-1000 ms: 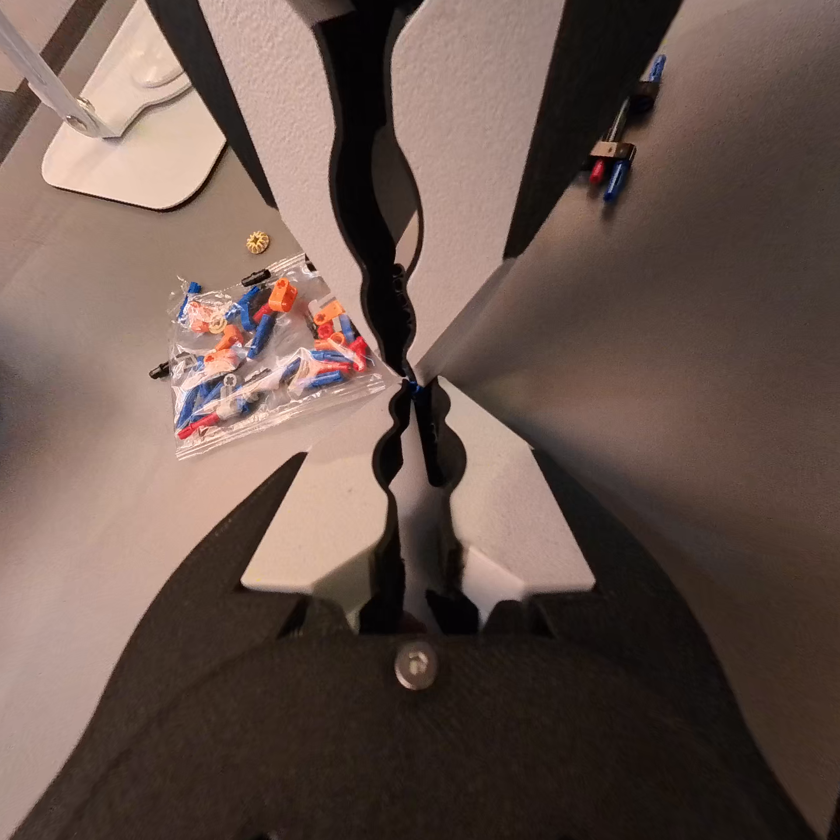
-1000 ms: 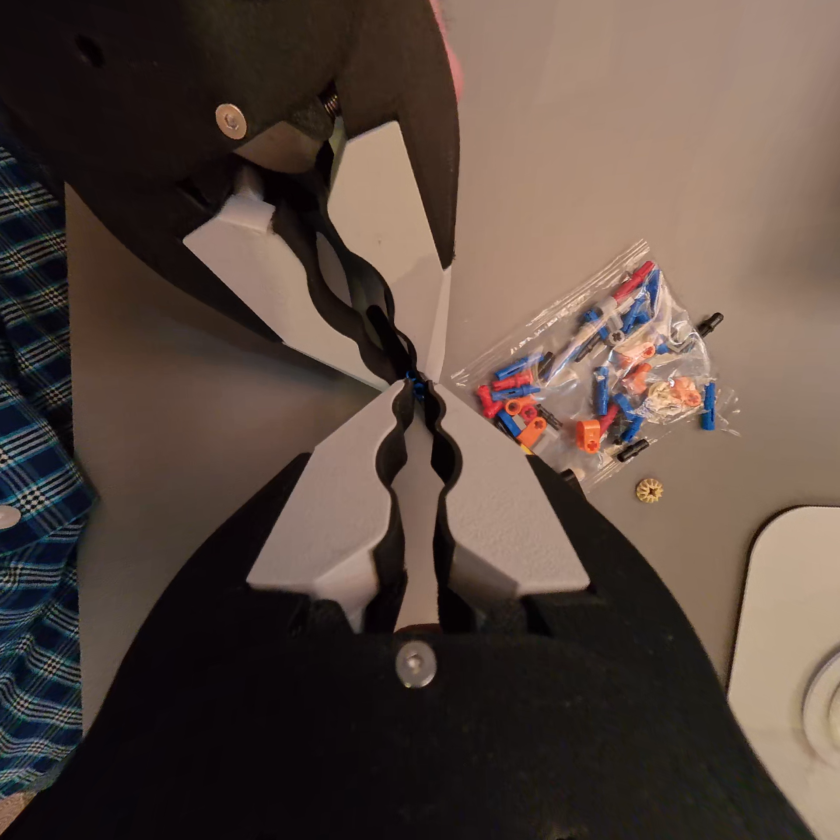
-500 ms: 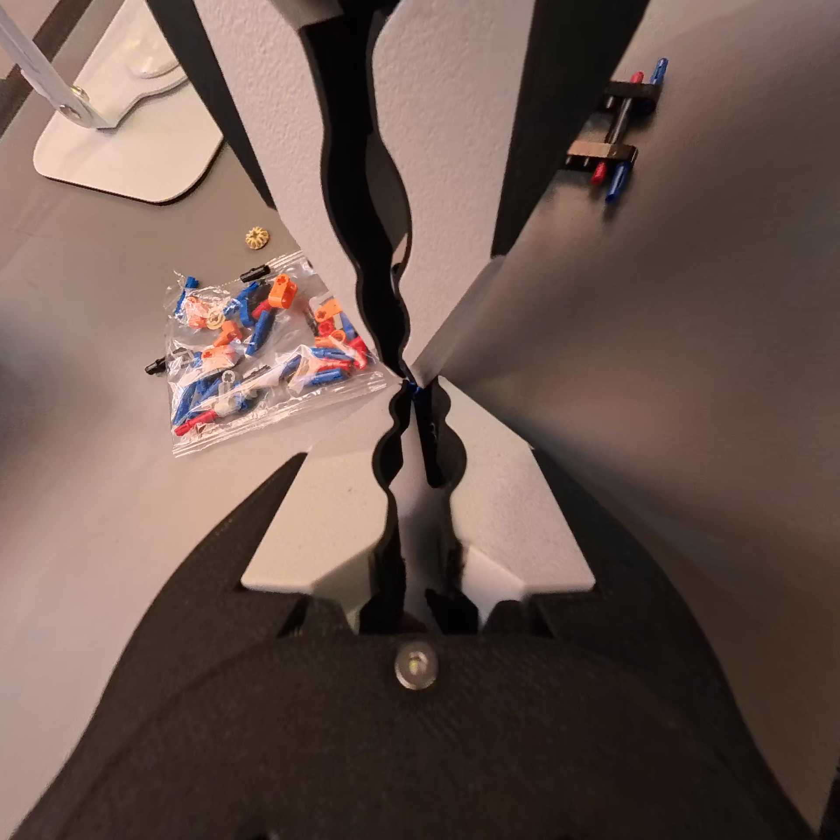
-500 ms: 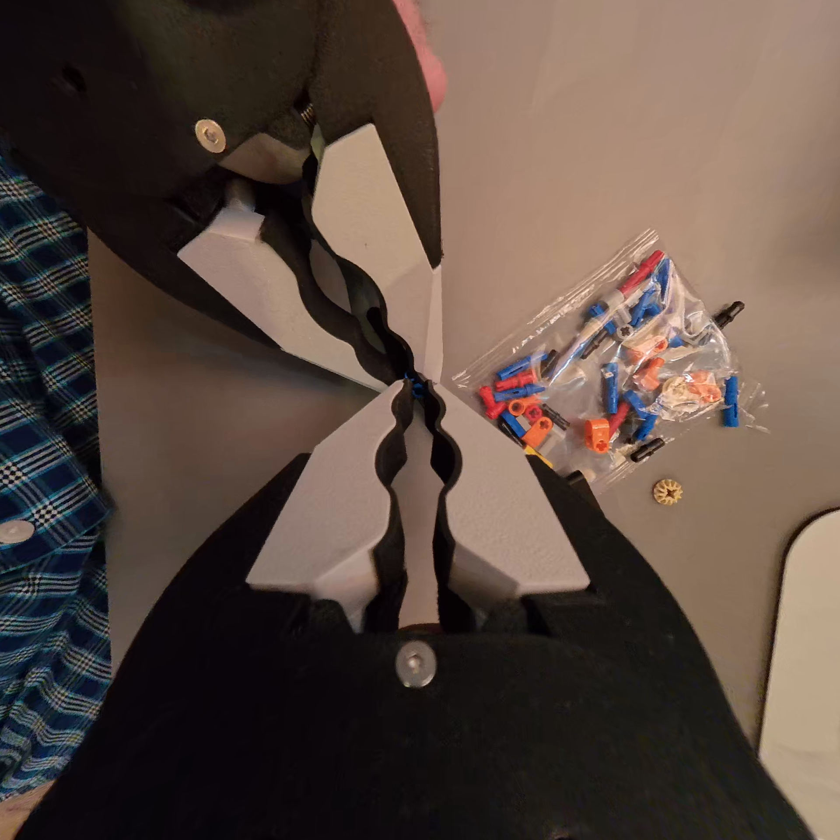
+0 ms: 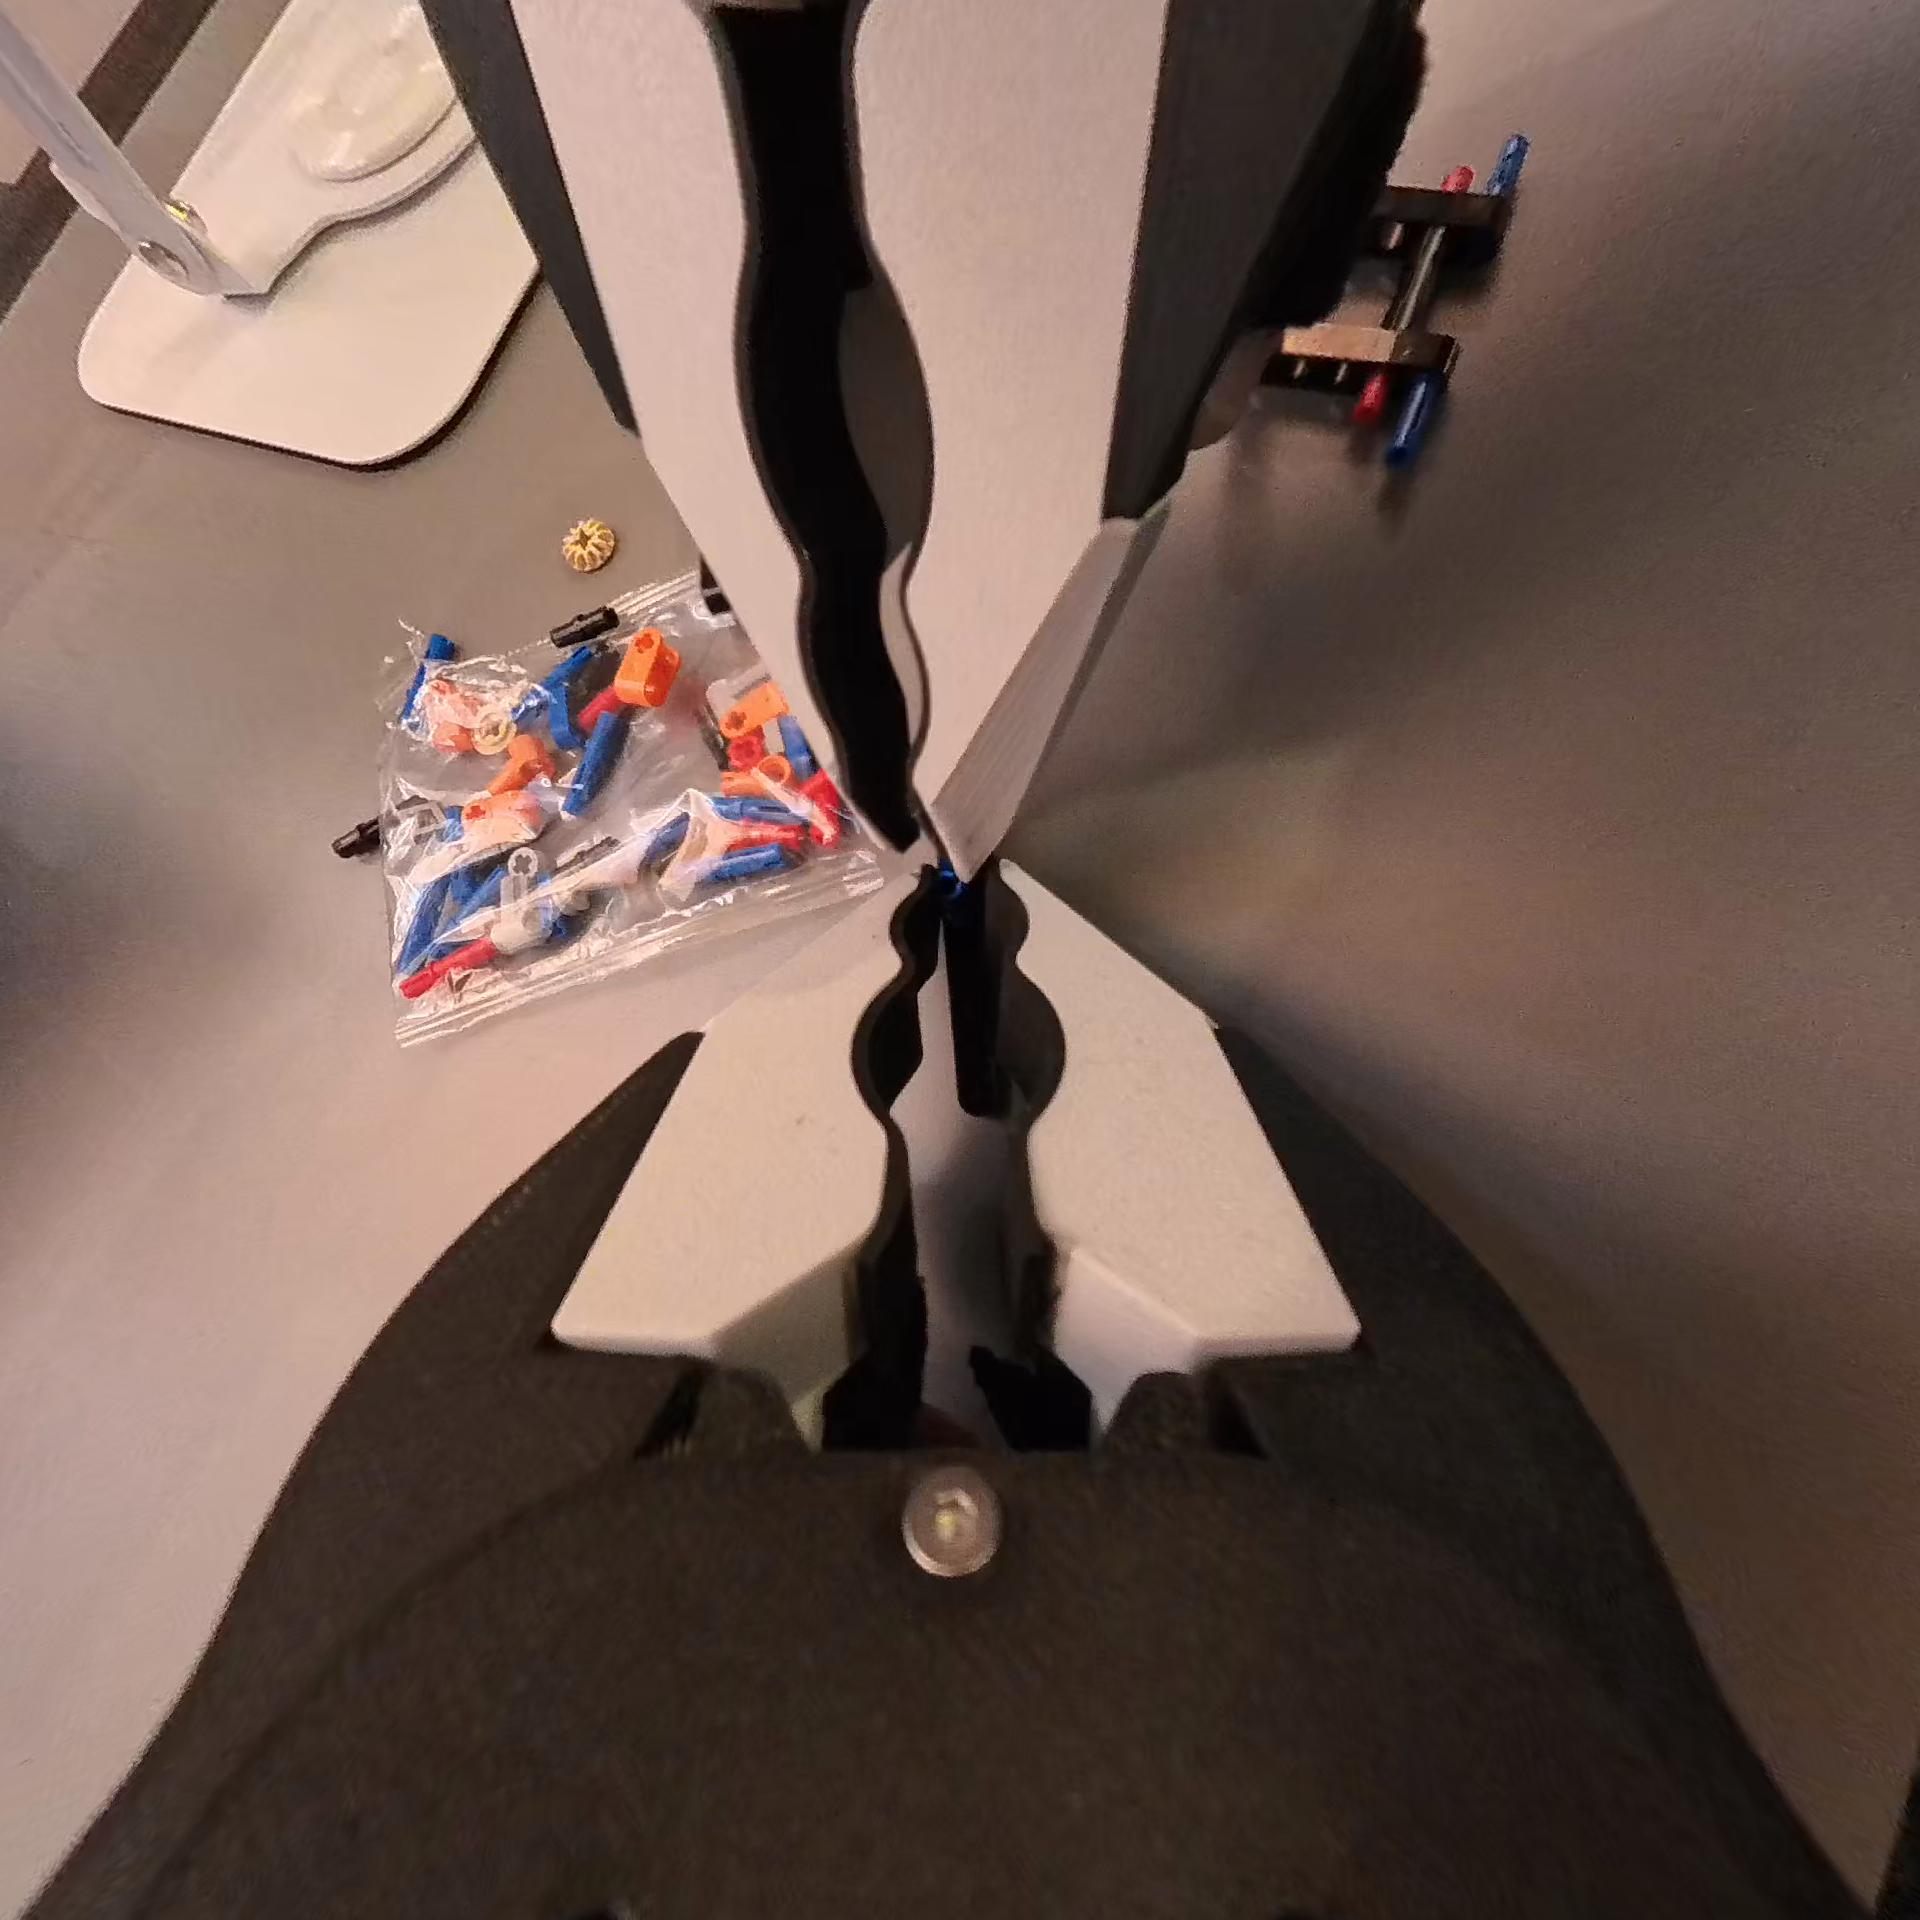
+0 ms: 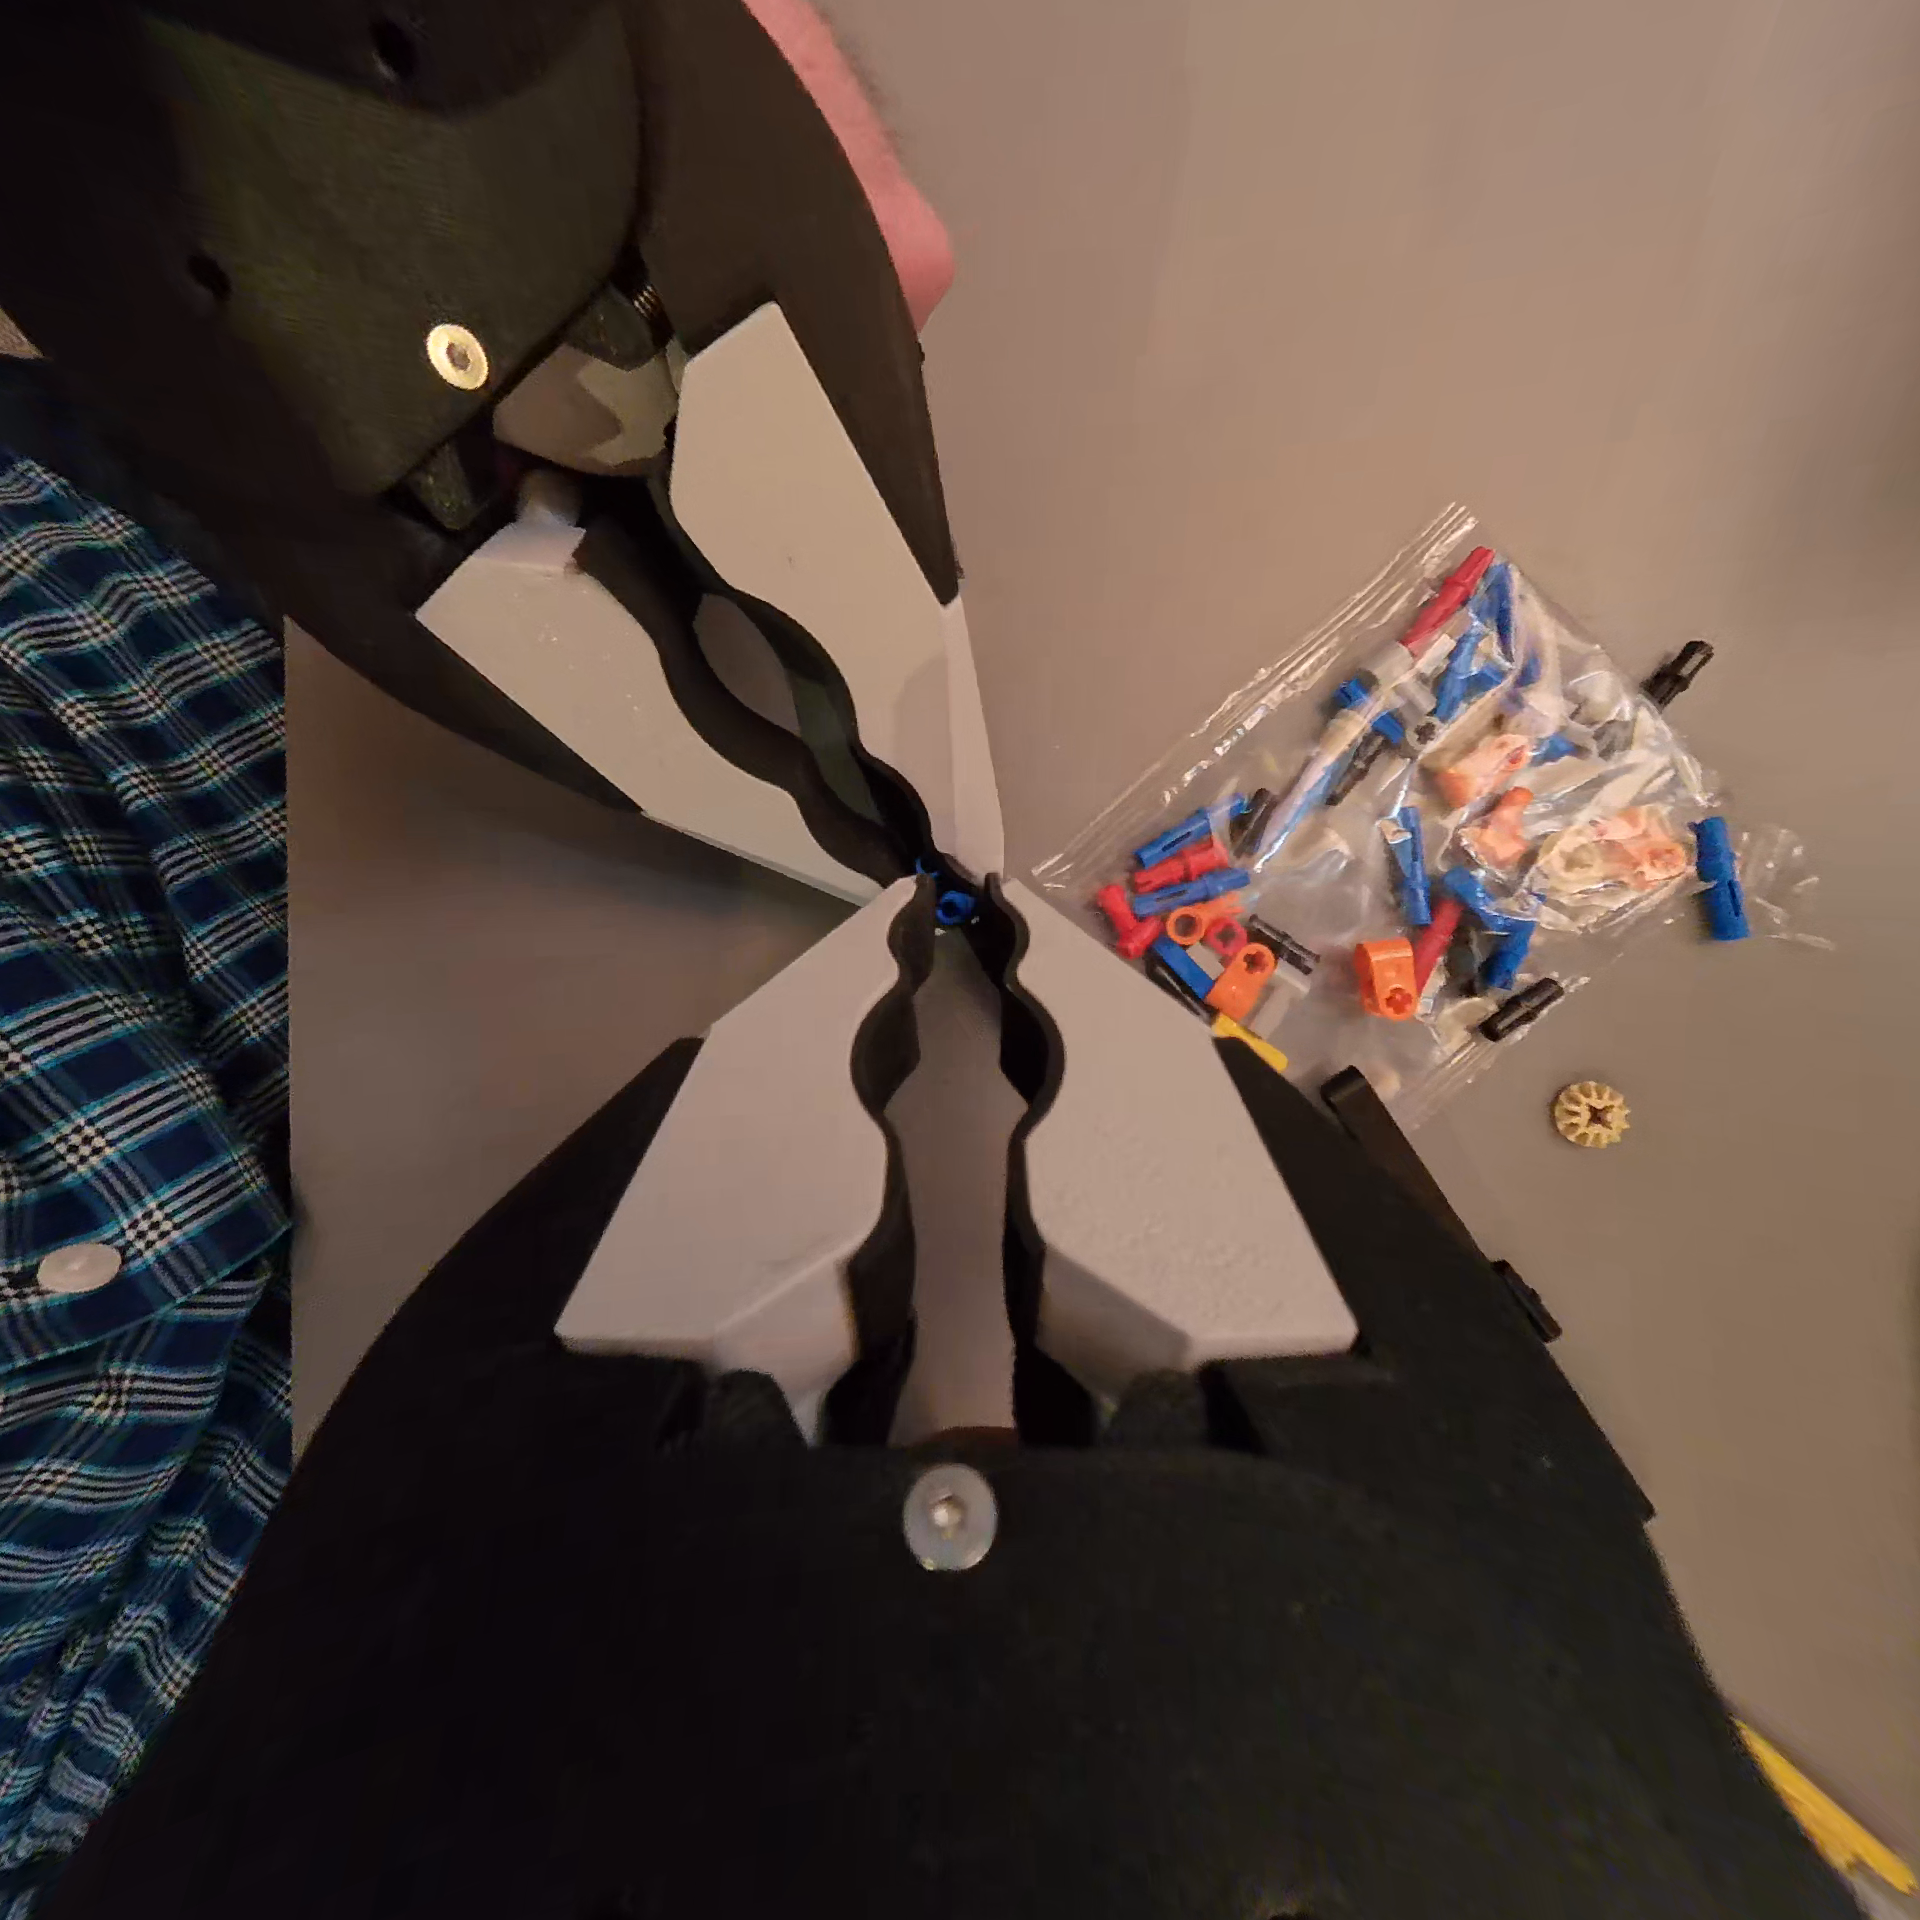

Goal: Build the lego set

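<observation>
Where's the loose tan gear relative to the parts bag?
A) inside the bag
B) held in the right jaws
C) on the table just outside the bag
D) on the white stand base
C: the tan gear lies bare on the grey table just off the edge of the clear parts bag, apart from it; the left wrist view shows it between the bag and the white stand base.

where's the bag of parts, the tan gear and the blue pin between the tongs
bag of parts (image 5: 613, 800), left wrist view, middle of the clear plastic
tan gear (image 6: 1591, 1115), right wrist view, its hub
blue pin (image 6: 951, 902), right wrist view, its exposed end
</observation>
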A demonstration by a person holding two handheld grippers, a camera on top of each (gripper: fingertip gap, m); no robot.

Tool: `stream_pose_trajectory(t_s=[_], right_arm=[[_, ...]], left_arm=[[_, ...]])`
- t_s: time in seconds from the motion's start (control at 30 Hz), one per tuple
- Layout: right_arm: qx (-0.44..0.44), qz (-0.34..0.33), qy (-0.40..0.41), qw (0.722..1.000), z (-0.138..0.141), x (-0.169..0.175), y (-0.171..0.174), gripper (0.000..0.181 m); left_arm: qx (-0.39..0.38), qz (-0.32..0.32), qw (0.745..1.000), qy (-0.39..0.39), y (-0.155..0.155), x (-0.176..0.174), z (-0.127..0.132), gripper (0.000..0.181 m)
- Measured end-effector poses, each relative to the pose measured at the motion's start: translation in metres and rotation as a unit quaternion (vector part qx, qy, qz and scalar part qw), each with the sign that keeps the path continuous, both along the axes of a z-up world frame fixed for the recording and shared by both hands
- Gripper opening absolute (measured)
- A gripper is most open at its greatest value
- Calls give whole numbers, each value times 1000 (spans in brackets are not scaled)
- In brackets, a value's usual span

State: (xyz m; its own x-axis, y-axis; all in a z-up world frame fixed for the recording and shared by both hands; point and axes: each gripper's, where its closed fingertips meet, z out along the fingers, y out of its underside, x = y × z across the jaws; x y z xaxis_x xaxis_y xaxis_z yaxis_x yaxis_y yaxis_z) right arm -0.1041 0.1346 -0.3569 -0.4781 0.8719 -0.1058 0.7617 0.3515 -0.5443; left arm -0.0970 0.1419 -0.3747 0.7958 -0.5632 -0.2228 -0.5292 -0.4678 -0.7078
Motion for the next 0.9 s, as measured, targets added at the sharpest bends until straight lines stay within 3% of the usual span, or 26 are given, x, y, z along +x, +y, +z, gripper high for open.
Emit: stream_pose_trajectory(t_s=[0.23,0.5,0.63,0.8,0.9], right_arm=[[-10,3,11,1000,8,1,0,13],[16,-29,-1,999,16,33,34,12],[22,-28,-18,999,5,52,34,13],[35,-25,-14,999,-16,42,20,13],[44,-31,-7,999,-19,38,22,1]], left_arm=[[-2,0,1000,-3,0,0,0,6],[-1,-1,1000,-3,0,0,0,6],[6,3,1000,1,1,-1,1,12],[0,7,1000,-5,1,-1,1,13],[-1,10,1000,-10,0,-1,2,16]])
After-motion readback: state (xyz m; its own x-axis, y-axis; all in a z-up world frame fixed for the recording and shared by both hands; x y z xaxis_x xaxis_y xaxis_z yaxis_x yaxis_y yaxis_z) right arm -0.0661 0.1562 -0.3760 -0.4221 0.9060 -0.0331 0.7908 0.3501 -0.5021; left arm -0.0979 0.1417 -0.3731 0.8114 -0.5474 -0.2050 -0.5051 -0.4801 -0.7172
